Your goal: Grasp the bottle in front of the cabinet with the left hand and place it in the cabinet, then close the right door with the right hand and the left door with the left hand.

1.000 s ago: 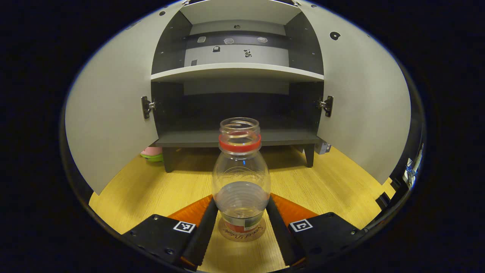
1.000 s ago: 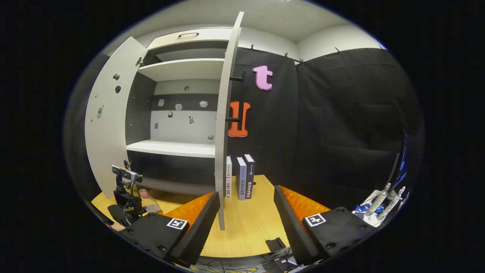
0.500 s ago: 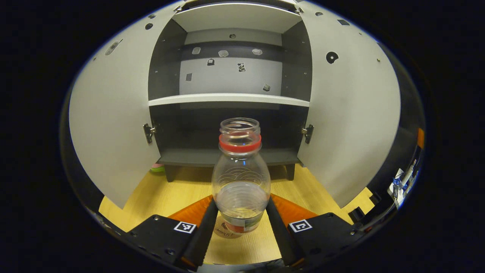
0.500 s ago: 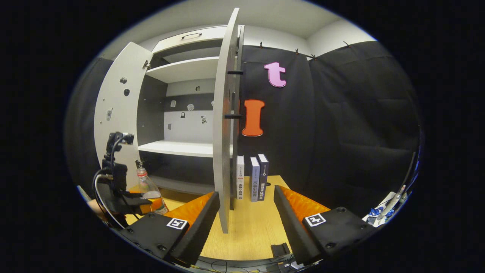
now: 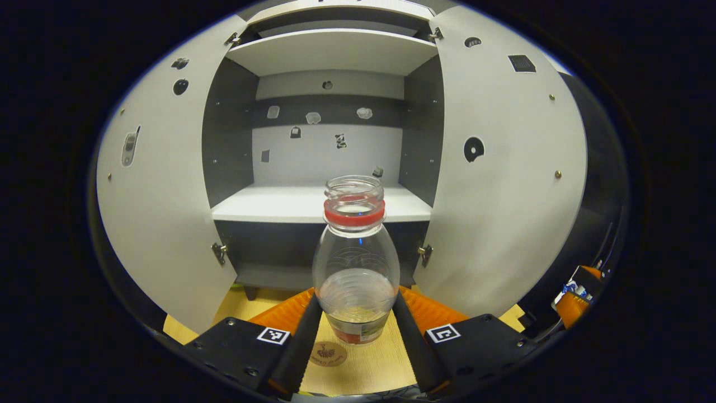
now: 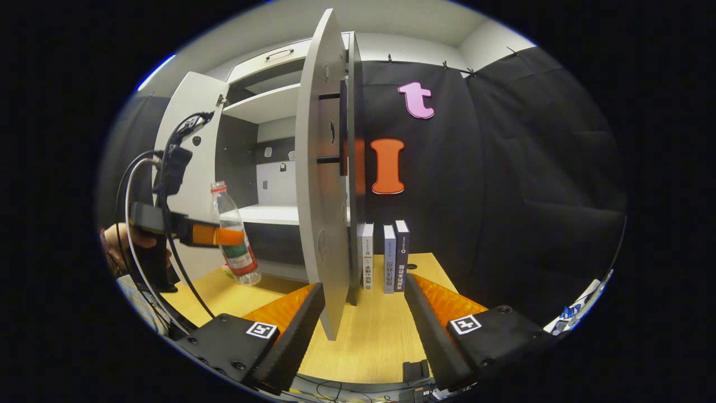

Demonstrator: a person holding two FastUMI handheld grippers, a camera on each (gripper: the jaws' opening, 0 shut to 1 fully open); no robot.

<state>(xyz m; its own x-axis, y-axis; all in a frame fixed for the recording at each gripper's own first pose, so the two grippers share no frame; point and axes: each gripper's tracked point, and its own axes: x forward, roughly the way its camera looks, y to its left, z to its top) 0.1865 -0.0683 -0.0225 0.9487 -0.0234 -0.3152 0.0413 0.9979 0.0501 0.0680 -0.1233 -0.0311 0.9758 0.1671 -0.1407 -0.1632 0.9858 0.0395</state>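
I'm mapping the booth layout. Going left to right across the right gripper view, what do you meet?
Hand → left gripper holding the bottle → open right door → three books → black cloth wall.

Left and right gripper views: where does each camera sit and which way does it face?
Left gripper view: rides the left gripper, facing the open cabinet head-on; its fingers clamp the bottle above the table.
Right gripper view: rides the right gripper, facing the right door edge-on, books beyond; its fingers are spread; a hand holds the left gripper.
Shared: bottle, cabinet, doors, left gripper.
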